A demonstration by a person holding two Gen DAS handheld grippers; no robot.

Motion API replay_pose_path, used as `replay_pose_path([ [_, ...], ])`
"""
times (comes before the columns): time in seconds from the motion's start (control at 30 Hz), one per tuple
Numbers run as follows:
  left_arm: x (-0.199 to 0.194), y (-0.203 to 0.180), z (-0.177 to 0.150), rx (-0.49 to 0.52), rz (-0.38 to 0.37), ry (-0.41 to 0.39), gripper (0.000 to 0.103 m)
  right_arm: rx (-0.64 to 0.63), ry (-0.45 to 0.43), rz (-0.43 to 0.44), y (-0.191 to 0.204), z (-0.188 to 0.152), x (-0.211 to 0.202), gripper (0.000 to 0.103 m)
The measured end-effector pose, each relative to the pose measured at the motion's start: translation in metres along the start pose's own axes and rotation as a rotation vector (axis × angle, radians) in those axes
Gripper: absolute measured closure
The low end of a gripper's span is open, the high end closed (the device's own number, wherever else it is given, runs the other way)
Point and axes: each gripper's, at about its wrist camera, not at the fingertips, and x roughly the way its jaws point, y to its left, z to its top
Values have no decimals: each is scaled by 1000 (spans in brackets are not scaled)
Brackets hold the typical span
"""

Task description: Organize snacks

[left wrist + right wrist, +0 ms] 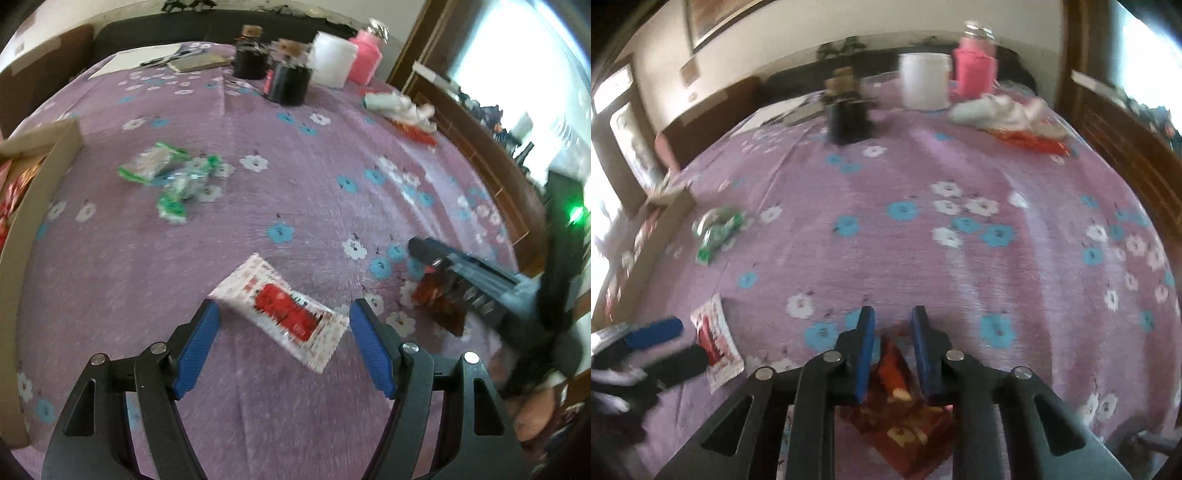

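A white and red snack packet [282, 312] lies on the purple flowered cloth [295, 177], between the fingertips of my open left gripper [282, 310]; whether they touch it I cannot tell. The packet also shows in the right wrist view [714, 343] beside the left gripper's fingers [655, 332]. My right gripper [893, 314] has narrowed jaws around a dark red and orange snack packet [897, 410]; it also shows in the left wrist view [439, 299]. Green and clear candy packets [166, 173] lie further left. A cardboard box [33, 206] holding red snacks stands at the left edge.
Two dark jars [269, 70], a white tub [332, 62] and a pink container [365, 55] stand at the table's far side. A crumpled white bag with red wrappers [402, 110] lies at far right. Papers and a notebook [173, 59] lie far left. Wooden furniture [461, 122] borders the right.
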Motion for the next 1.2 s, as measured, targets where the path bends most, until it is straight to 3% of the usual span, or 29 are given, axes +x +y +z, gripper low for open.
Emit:
replay_pose_path([
  [0.07, 5, -10, 2, 54, 34, -16, 31, 55, -1, 20, -12, 2, -1, 78],
  [0.1, 7, -16, 1, 91, 49, -28, 37, 79, 0, 32, -17, 3, -2, 77],
  [0.13, 8, -20, 0, 123, 59, -36, 57, 104, 1, 51, -22, 3, -3, 70],
  [0.2, 8, -26, -2, 182, 87, -52, 77, 140, -5, 80, -30, 4, -5, 56],
  [0.23, 7, -26, -3, 190, 70, -49, 77, 146, -11, 80, -32, 4, -7, 51],
  [0.43, -14, -11, -13, 163, 1, -53, 78, 144, -11, 101, -30, 7, -5, 46],
  [0.53, -35, 0, -19, 142, -30, -86, 78, 145, -16, 105, -30, 8, -4, 38],
  [0.7, -74, 27, -30, 77, -83, -153, 77, 150, -86, 86, -33, 8, -12, 36],
  [0.9, -111, 72, -46, -8, -101, -219, 77, 59, -258, -131, -13, 4, -36, 36],
  [1.03, -129, 103, -56, -57, -87, -250, 77, 121, -198, -102, -14, -1, -41, 36],
  [1.1, -132, 119, -58, -94, -85, -257, 77, 149, -165, -75, -16, -8, -42, 29],
  [1.2, -134, 136, -61, -131, -84, -259, 77, 155, -87, -104, -14, -21, -31, 29],
])
